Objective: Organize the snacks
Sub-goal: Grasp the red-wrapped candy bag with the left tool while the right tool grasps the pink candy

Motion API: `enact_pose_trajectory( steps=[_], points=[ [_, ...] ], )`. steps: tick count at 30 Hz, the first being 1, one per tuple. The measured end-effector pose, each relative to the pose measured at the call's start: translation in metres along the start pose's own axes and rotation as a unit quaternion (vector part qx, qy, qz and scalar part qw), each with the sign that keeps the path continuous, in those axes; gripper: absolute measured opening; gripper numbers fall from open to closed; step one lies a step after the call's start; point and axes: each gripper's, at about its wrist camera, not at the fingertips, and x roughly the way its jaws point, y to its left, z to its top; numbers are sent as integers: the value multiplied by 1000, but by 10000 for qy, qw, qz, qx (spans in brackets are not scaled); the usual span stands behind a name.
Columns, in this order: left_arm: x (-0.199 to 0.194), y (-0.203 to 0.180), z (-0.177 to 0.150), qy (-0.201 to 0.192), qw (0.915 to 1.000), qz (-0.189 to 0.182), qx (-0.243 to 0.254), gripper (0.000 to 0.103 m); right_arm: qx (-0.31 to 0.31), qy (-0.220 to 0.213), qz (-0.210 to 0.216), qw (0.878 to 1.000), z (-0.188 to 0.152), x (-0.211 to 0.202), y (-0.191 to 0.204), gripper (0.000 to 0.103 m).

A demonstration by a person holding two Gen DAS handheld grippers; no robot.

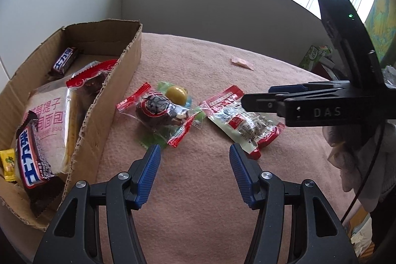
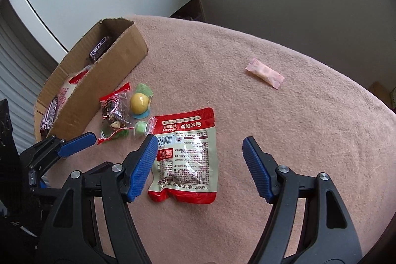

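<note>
Right wrist view: right gripper (image 2: 199,146) spread wide, empty, poised over red-and-white snack packet (image 2: 186,155). Left gripper (image 1: 195,152) likewise parted, empty, near chocolate snack (image 1: 160,111).

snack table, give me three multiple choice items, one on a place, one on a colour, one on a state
1. Where does the pink candy lie?
A. in the cardboard box
B. alone on the blanket, apart from the other snacks
C. under the red and white pouch

2. What colour is the round ball beside the cake wrapper?
A. yellow
B. purple
C. black

3. How is the right gripper?
A. shut on the ball
B. open, holding nothing
C. shut on the box

Answers:
1 B, it lies by itself far from the cardboard box.
2 A, it shows yellow in both views.
3 B, its fingers stand apart over the red and white pouch.
</note>
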Motion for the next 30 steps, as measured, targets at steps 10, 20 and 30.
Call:
enact_pose_trajectory(
  steps=[10,20,30],
  points=[
    [36,7,17,29,9983,491,-310,57,298,-177,282,9990,-5,-14,-27,74],
    [52,-5,42,251,9996,-47,-94,57,274,-5,257,9993,-7,-5,-36,74],
    [24,7,46,102,9994,-211,-249,57,421,-160,-156,9989,18,-12,-56,70]
  ],
)
